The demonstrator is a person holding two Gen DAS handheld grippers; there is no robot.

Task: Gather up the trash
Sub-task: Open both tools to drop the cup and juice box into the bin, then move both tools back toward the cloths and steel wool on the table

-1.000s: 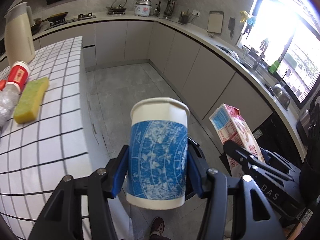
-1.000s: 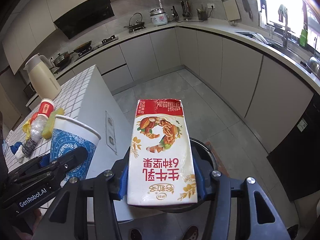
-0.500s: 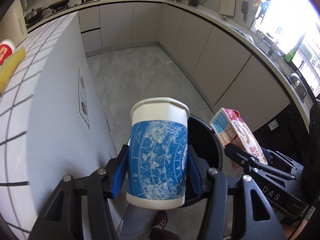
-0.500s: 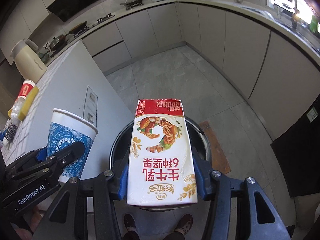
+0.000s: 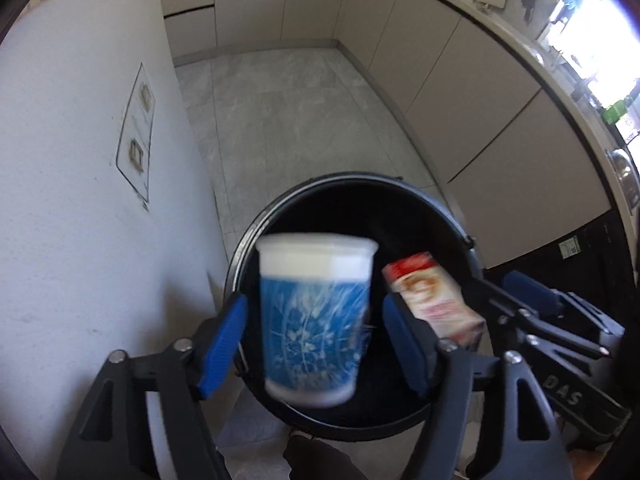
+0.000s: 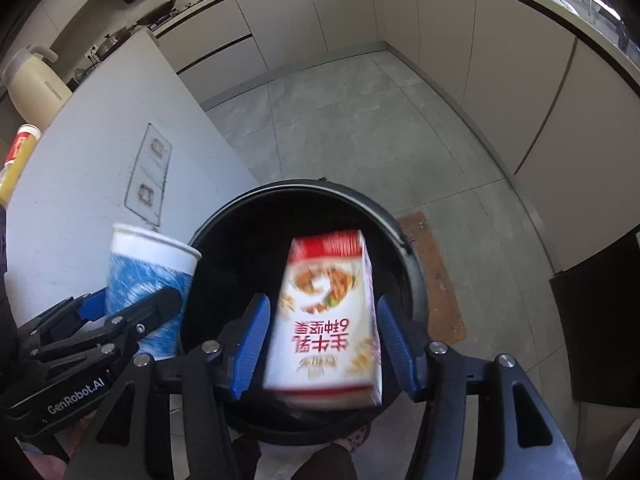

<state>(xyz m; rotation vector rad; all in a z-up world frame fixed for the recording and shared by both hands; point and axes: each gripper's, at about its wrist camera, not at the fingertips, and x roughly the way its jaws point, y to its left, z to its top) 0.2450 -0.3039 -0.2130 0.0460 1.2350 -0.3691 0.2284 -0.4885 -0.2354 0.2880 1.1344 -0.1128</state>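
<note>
Blue pads of the left gripper (image 5: 314,340) stand apart with gaps either side of the blurred paper cup (image 5: 314,320), which sits low centre over the black bin (image 5: 432,200). Likewise the right gripper (image 6: 320,344) is spread clear of the milk carton (image 6: 326,316), long axis upright, directly above the bin's mouth; both look released.

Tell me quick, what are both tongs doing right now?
Left tongs: open, blurred blue-and-white paper cup loose between them, over the round black bin.
Right tongs: open, red-and-white milk carton loose between them.
</note>
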